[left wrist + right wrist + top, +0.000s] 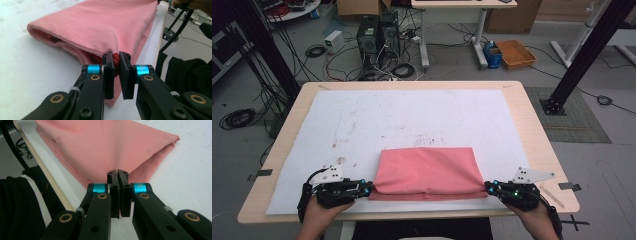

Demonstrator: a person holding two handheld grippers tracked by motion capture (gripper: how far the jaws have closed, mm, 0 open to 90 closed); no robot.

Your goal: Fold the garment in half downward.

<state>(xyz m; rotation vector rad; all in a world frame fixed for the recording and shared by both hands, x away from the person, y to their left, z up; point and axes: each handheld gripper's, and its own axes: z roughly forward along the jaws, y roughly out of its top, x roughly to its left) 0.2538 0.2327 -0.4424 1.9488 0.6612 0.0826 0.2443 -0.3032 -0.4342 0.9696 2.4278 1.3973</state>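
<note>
High view: folded pink cloth (426,172) lying flat, long axis along table's (532,125) near edge; left gripper (368,189) and right gripper (488,188) clenched on its near corners.

The folded cloth (426,172) is plain salmon pink, with no pattern; its folds show a darker rose. A bunched bit between the jaws of the left hand-held gripper (116,65) looks deep red, perhaps only from shadow. Both hand-held grippers are black with bright blue rings and brass-coloured rivets; the right hand-held gripper (117,183) matches. The surface (532,125) is pale wood under a white sheet (412,115) flecked with dark specks.
</note>
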